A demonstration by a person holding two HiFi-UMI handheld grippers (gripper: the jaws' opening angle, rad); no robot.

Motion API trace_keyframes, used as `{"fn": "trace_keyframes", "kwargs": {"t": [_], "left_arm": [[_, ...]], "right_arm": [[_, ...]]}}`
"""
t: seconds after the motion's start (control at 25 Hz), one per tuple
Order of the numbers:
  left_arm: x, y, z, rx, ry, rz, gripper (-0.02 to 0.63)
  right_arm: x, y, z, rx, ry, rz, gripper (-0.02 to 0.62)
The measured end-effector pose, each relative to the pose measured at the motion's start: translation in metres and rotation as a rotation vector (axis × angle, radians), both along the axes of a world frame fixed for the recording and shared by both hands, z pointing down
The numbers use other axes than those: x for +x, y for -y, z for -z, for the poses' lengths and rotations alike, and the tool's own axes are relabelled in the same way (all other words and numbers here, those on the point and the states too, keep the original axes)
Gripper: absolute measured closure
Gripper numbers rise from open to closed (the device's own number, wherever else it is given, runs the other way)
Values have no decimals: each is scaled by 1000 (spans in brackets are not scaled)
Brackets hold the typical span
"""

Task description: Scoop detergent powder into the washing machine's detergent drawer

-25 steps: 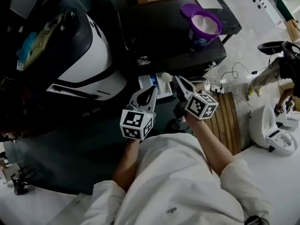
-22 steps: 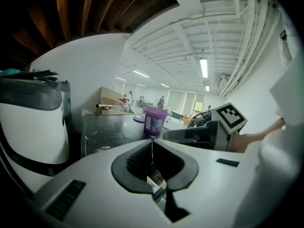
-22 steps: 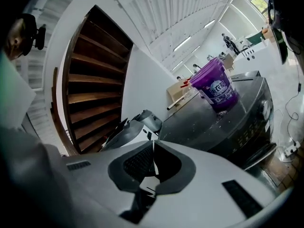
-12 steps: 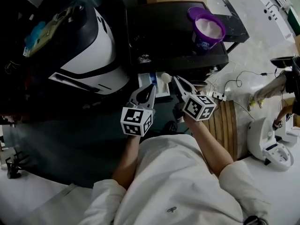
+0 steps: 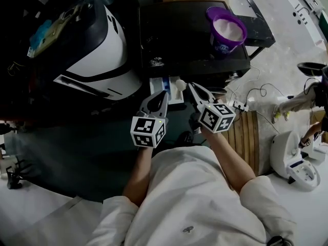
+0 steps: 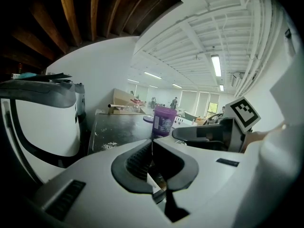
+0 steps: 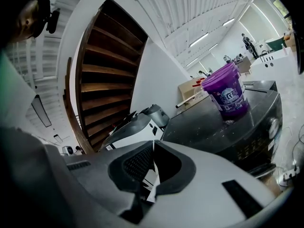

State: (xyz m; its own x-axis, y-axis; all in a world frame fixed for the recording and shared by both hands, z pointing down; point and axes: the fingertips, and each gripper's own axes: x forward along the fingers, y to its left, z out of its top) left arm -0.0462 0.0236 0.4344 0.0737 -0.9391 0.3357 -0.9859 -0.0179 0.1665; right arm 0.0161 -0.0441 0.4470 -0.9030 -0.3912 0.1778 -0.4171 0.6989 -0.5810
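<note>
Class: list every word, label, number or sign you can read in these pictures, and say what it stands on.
Purple tub label: white print, too blurred to read.
Washing machine panel: marks too small to read.
Marker cubes: square patterns only, no words.

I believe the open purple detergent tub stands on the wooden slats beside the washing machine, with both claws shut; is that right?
Not quite: the head view shows the purple detergent tub standing on the washing machine's dark top, not on the wooden slats. It is open, and the left claw and right claw are both shut.
</note>
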Motion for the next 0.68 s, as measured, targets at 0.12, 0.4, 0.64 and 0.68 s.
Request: {"fn": "trace_keyframes", "kwargs": {"t": [0.12,0.4,0.64,0.68], "left_arm": [[1,-1,-1,-4,4,3,586],[4,-2,-1,-9,8,0,586],[8,-3,-1,-14,14,-8,586],[8,-4,-1,-15,14,-7,586]], "right_arm": [[1,-1,-1,5,-2,5,586],[4,-1,-1,11,0,8,586],[6,0,-1,17,-2,11,586],[6,-1,-1,18,-2,11,586]]}}
